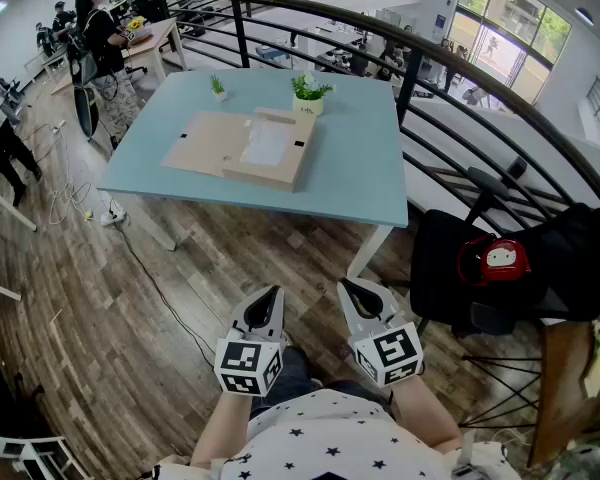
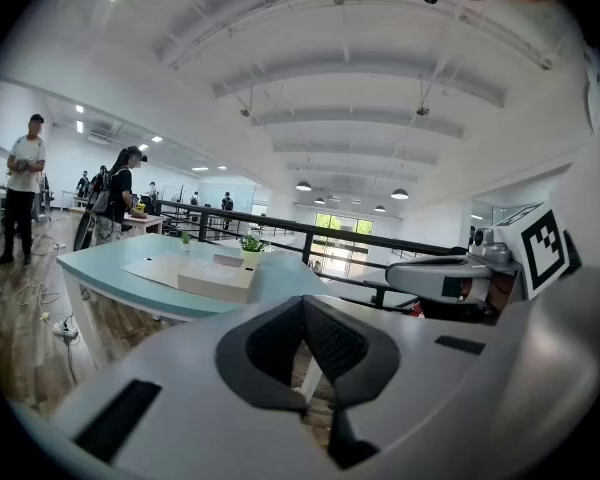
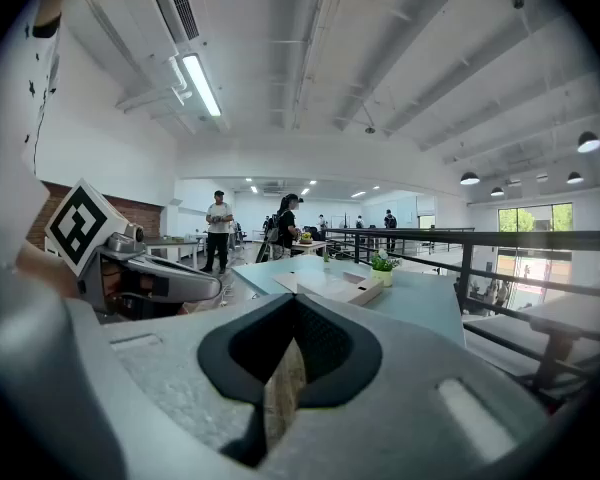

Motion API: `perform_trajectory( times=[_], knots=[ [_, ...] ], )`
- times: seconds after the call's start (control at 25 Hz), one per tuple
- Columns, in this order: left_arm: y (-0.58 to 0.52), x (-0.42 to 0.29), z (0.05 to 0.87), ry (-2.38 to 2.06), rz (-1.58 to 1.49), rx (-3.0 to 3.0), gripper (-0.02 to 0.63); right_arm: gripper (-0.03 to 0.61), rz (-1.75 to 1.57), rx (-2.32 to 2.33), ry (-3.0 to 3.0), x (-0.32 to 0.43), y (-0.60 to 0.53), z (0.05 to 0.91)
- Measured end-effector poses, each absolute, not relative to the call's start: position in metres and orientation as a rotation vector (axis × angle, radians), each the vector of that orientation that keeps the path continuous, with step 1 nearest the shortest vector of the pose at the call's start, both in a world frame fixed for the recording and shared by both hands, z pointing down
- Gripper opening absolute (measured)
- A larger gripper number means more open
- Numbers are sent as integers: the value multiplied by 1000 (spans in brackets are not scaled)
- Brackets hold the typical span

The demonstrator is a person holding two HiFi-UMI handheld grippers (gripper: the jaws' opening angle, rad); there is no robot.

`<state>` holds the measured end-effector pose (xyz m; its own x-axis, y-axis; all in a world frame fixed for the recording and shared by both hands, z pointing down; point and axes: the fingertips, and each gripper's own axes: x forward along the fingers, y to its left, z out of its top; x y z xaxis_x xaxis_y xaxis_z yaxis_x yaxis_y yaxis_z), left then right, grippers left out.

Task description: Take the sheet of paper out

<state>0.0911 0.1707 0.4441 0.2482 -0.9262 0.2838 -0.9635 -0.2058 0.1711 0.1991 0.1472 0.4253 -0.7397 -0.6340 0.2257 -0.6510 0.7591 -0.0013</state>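
1. Shows a bystander (image 1: pixel 102 38) in dark clothes beyond the far left corner of the desk (image 1: pixel 365 173); plays no part in the task.
2. Shows a flat cardboard box (image 1: pixel 280 176) on the left half of the desk, lid flap folded open toward the desk's left edge, tray facing up.
3. Marks the sheet of paper (image 1: pixel 267 143), white, lying flat inside the open tray on the desk's left half; untouched and not yet taken out.
4. Shows the left tongs (image 1: pixel 269 298) off the desk, over the wooden floor (image 1: pixel 180 268) short of the desk's near edge and well apart from the box; jaws pressed together, nothing between them.
5. Shows a potted plant (image 1: pixel 308 95) near the desk's far edge, just behind the box.
6. Shows the right tongs (image 1: pixel 353 290) just beside the left tongs, likewise short of the desk's near edge; jaws closed and empty.
7. Shows a black chair (image 1: pixel 450 268) off the desk's near right corner, with a red item (image 1: pixel 492 260) resting on it.
8. Progress, as a judgement: at the very start. Done: box lid already open, sheet exposed. Left: approach to the desk, a grip on the sheet, then a lift clear of the tray.
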Motion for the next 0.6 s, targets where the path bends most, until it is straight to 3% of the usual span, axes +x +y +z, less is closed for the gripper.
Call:
perform_trajectory(
  times=[0.6],
  knots=[
    [242,75,437,-1786,107,2195,3,6,114,968,-2801,183,224,420]
  ],
)
